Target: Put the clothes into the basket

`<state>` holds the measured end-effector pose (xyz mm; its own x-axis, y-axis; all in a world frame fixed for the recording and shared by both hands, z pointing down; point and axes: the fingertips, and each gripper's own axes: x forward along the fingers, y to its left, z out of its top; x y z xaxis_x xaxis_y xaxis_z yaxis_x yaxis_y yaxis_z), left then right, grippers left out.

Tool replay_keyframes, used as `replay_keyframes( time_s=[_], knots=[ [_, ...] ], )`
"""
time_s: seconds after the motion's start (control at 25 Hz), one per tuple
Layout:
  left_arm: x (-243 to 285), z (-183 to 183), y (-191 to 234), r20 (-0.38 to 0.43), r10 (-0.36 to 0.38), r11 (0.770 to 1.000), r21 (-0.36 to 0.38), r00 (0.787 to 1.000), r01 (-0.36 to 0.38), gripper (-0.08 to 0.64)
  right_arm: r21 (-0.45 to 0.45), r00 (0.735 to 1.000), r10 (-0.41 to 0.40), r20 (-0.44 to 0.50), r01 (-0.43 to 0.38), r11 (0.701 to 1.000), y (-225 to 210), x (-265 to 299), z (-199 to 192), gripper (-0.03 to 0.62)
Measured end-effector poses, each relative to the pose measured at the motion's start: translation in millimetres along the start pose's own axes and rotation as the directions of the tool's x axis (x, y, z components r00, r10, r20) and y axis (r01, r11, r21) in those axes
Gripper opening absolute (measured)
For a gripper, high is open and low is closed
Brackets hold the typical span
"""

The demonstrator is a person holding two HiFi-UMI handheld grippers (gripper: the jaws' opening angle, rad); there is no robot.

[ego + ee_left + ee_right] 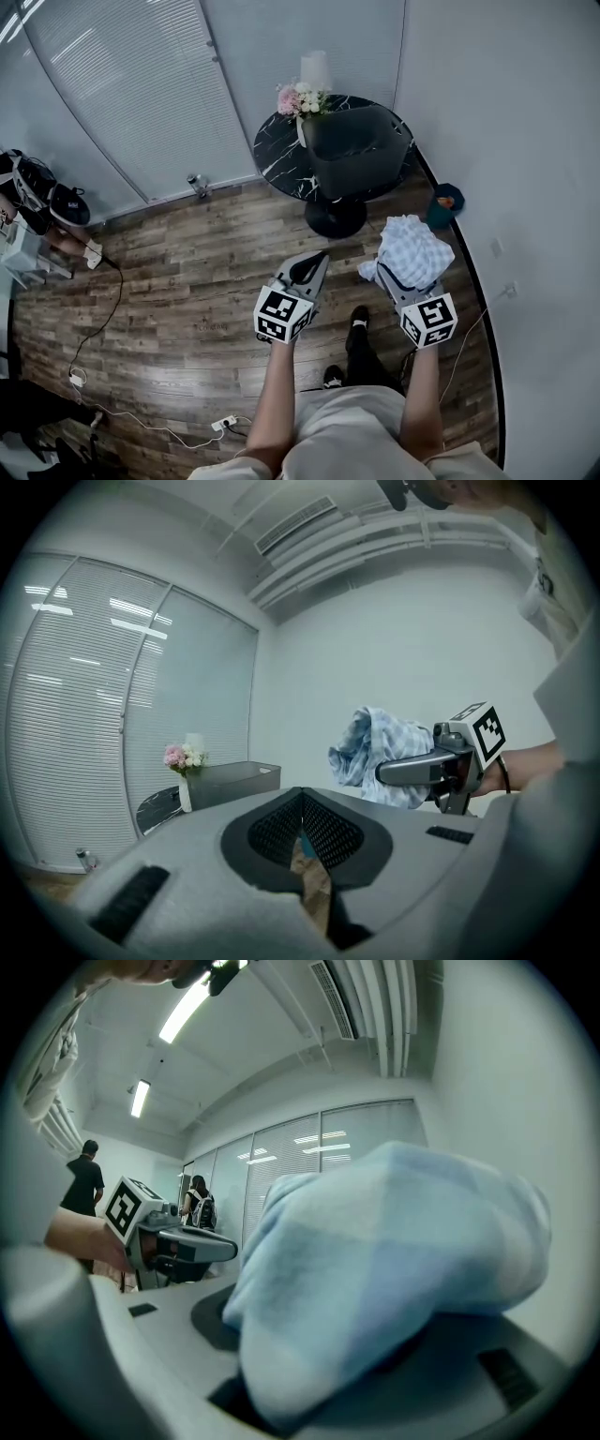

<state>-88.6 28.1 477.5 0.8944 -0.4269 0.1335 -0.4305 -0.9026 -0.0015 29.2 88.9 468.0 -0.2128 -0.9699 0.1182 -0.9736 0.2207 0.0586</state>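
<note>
The checked cloth (412, 246) is clamped, bunched, in the right tool (396, 274) and held high, probably to clear the rim of the grey basket (361, 155) on the round desk (278, 155) ahead. The left tool (319, 259) is held alongside, jaws together and empty.

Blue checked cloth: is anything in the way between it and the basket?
No, nothing visible. The blue checked cloth is held in the jaws of the right gripper, and only bare wooden floor lies between it and the basket on the round black table.
</note>
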Motion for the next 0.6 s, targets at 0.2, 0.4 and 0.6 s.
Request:
replay_keyframes(
  time_s=[0.2, 0.4, 0.6],
  knots=[
    [4, 5, 21, 0.012, 0.037, 0.999, 0.007, 0.999, -0.037, 0.012, -0.003, 1.000, 0.004, 0.002, -0.004, 1.000, -8, 21, 5, 0.222],
    [11, 7, 39, 0.023, 0.065, 0.998, 0.004, 0.998, -0.065, 0.012, -0.024, 1.000, 0.021, 0.005, -0.021, 0.999, -10, 37, 9, 0.221],
    [30, 7, 56, 0.025, 0.069, 0.998, -0.001, 0.997, -0.069, 0.012, -0.033, 0.999, 0.052, 0.004, -0.052, 0.998, -17, 59, 10, 0.222]
  ],
)
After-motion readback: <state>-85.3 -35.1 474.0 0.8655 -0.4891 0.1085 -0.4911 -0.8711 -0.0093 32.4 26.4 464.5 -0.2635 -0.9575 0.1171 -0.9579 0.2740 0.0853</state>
